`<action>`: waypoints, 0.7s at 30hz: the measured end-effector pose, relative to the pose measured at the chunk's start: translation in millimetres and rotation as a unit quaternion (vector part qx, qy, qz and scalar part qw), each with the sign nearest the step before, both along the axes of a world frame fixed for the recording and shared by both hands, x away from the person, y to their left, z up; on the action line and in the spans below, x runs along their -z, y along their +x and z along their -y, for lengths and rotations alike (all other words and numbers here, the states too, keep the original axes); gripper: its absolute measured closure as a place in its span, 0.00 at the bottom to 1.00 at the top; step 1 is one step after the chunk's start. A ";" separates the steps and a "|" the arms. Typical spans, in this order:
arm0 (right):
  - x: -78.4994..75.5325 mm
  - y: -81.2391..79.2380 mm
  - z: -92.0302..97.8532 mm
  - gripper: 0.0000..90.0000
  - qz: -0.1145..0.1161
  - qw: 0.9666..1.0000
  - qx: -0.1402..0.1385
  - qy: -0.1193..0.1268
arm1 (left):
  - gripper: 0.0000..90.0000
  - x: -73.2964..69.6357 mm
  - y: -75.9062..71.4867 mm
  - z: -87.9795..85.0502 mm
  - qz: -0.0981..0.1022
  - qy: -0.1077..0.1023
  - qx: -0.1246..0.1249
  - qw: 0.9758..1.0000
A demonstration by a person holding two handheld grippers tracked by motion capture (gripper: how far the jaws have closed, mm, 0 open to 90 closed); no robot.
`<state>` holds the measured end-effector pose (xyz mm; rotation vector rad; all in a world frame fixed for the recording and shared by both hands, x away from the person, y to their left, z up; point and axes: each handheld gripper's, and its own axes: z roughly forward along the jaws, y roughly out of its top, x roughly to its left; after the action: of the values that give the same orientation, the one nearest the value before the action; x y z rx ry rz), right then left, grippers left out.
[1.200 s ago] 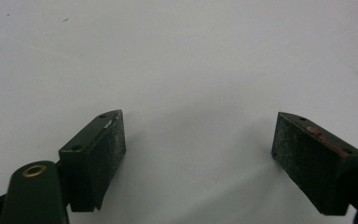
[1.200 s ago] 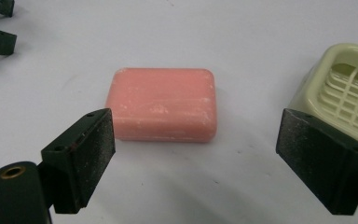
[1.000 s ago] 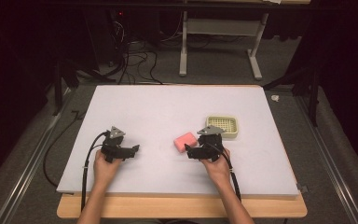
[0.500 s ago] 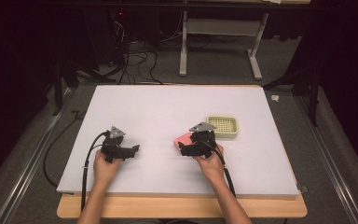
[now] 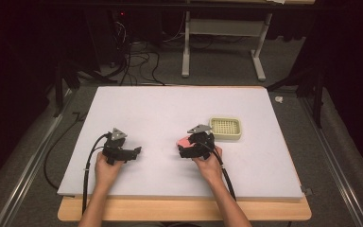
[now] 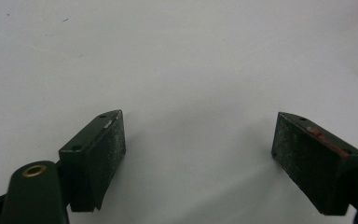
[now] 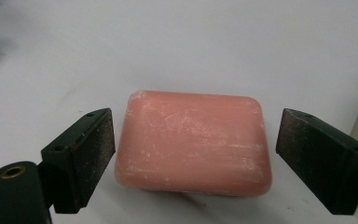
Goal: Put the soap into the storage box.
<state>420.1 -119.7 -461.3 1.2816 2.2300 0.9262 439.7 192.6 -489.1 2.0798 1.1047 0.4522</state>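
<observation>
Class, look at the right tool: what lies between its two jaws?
A pink soap bar lies on the table between the right tool's open jaws, seen in the right gripper view.

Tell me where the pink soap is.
The pink soap lies on the white table, right of centre, between the right gripper's open jaws, beside the cream tray.

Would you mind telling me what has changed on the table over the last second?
The right gripper has moved left and forward over the pink soap bar, so its open fingers now straddle the bar without clamping it. The left gripper, the bar itself and the pale slotted dish have stayed where they were.
</observation>
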 end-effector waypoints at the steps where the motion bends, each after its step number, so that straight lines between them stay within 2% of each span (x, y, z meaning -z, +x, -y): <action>1: 1.4 0.7 -1.2 0.13 -0.002 1.000 -0.001 -0.004 | 0.20 0.0 0.0 0.0 0.000 0.000 0.000 1.000; 3: 3.6 1.6 -3.2 0.13 -0.002 1.000 -0.002 -0.014 | 0.20 0.0 0.0 0.0 0.000 0.000 0.000 1.000; 6: 8.2 4.0 -5.3 0.13 -0.008 1.000 -0.003 -0.018 | 0.20 0.0 0.0 0.0 0.000 0.000 0.000 1.000; 12: 18.5 8.0 -8.0 0.14 -0.030 0.999 0.001 -0.031 | 0.20 0.0 0.0 0.0 0.000 0.000 0.000 1.000; 16: 19.6 9.1 -6.4 0.14 -0.034 0.999 0.003 -0.018 | 0.20 0.0 0.0 0.0 0.000 0.000 0.000 1.000; 21: 20.2 9.0 -5.2 0.14 -0.034 0.999 0.001 -0.016 | 0.20 0.0 0.0 0.0 0.000 0.000 0.000 1.000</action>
<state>429.1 -114.6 -481.5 1.3183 2.2848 0.8558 439.6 192.6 -489.1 2.0798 1.1046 0.4520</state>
